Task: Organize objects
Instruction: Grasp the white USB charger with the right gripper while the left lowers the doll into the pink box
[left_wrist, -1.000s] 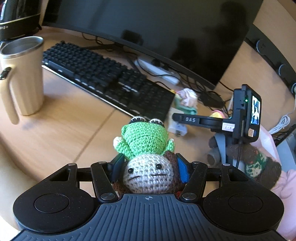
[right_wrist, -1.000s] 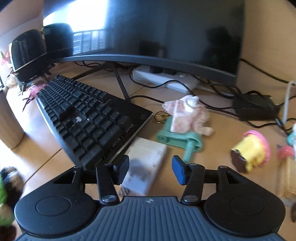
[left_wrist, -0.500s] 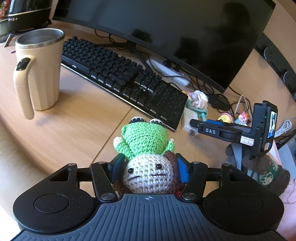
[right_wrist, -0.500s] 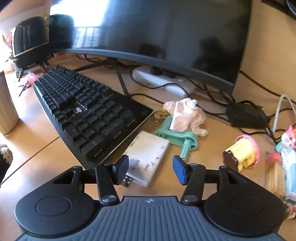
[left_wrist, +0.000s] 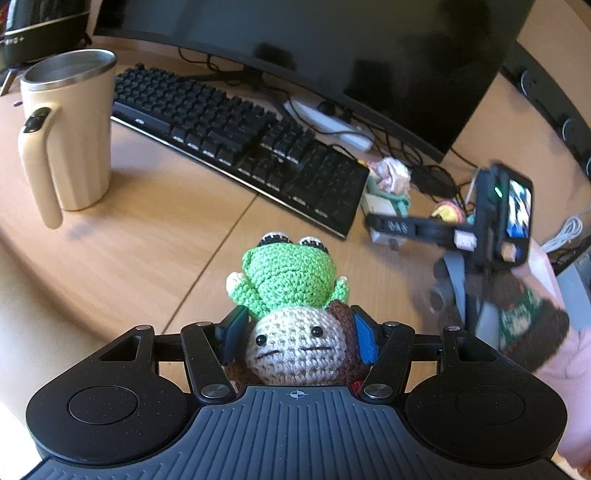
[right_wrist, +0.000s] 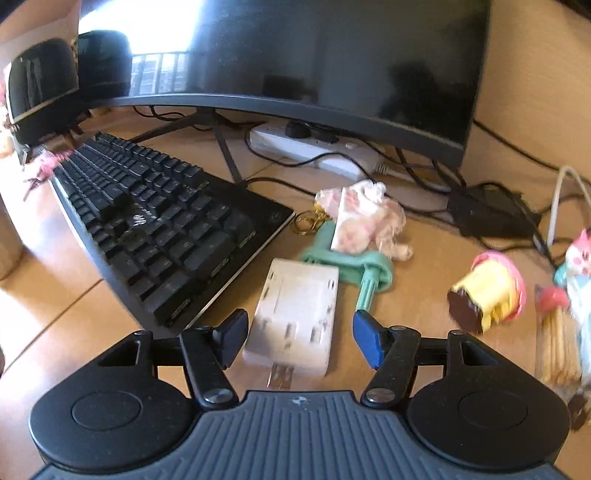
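At the bottom centre of the left wrist view we see the left gripper clamped on a crocheted doll, its pads pressing the beige head from both sides; the green frog hat juts forward over the wooden desk, while the doll's body is hidden behind the gripper housing. A cream mug stands at the left, apart from the black keyboard that runs below the dark monitor. At the right edge the right gripper appears only as a blurred side view; the hand behind it is hard to make out. In the right wrist view its jaws have just been opening and stand apart on either side of a white USB hub, the pads not touching it. Beyond lie a teal clamp under a crumpled pink wrapper. A yellow-and-pink toy at the right is smeared, and the figurine at the far right edge is cut off.
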